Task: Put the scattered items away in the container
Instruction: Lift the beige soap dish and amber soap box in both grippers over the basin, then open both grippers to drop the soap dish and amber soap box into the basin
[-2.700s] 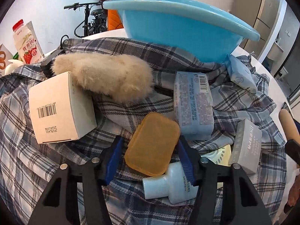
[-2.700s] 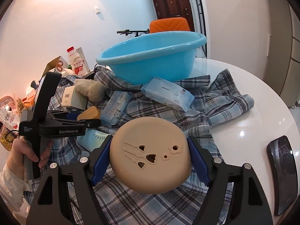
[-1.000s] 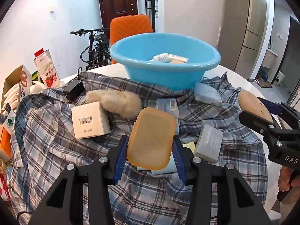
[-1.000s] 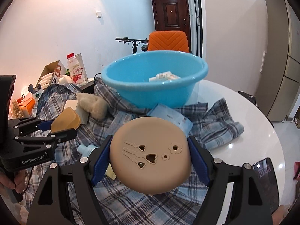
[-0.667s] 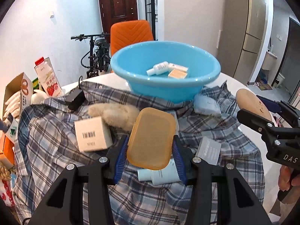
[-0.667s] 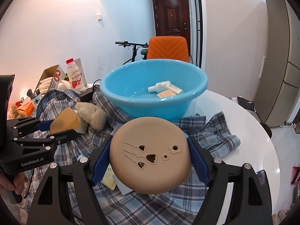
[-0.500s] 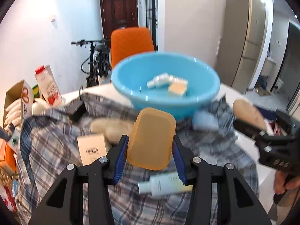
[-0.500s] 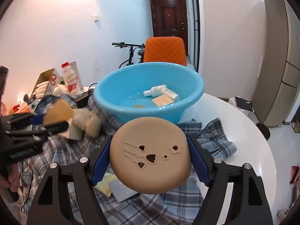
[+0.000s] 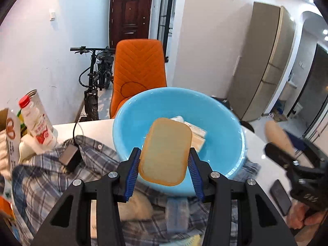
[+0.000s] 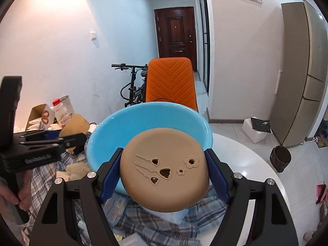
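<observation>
Claws both loaded, both aimed at the round light-blue plastic basin on the white counter. Left claw pinches a flat amber rounded-rectangle soap-like pad across its short sides; the pad's long axis runs along the fingers, pointing into the basin. From the left wrist view the pad overlaps the basin's open interior, with a few small packaged items visible on the basin floor behind it, so the left looks closest to a drop. Right claw grips a round tan disc with small cut-out holes by its edges; in the right wrist view the disc covers the basin's near rim, so whether it sits over the opening or short of it cannot be told. Judgement: basin lies ahead and below both claws; left hand is nearer, right needs more forward travel before letting go. Plaid blue-grey shirt beside the basin carries more scattered items, blurred here.
</observation>
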Available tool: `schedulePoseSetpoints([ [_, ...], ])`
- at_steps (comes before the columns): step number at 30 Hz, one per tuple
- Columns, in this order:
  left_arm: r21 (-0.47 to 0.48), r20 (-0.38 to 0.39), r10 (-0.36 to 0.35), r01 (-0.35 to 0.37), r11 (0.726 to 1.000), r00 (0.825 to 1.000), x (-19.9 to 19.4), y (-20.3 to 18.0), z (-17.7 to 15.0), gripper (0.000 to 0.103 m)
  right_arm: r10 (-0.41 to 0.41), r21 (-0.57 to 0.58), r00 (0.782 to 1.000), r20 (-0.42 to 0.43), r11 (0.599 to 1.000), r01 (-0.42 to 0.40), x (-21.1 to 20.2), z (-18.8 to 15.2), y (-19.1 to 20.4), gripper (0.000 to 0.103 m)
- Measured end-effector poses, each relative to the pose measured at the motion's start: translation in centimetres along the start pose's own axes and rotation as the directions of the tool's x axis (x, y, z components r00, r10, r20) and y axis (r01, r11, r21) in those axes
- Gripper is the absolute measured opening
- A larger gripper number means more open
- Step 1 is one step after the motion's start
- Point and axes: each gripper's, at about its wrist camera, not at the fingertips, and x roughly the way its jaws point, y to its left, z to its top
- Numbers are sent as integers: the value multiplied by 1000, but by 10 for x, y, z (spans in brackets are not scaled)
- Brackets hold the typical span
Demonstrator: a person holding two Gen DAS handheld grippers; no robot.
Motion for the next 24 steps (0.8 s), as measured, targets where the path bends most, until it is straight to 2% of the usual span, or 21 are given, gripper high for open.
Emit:
schedulePoseSetpoints([
  [2,25,-20,21,-21,999,1000,16,-1,6,48,-6,-2,1000,-8,1000,6,8,6,-2,76],
  [5,17,-75,3,-2,1000,997,42,2,12,48,2,-11,1000,-25,1000,-2,22,19,-6,76],
  [10,26,-128,0,3,1000,992,75,1,25,48,61,21,995,-84,998,-60,54,37,-17,76],
  [14,-5,-208,-33,33,999,977,110,3,30,48,86,44,989,-121,996,-82,75,39,-22,76],
  [18,34,-266,12,-3,999,964,133,0,26,48,146,97,977,-154,986,-132,97,40,-30,76],
  [24,30,-287,40,-33,999,957,151,7,24,48,140,137,971,-192,984,-115,122,36,-39,76],
])
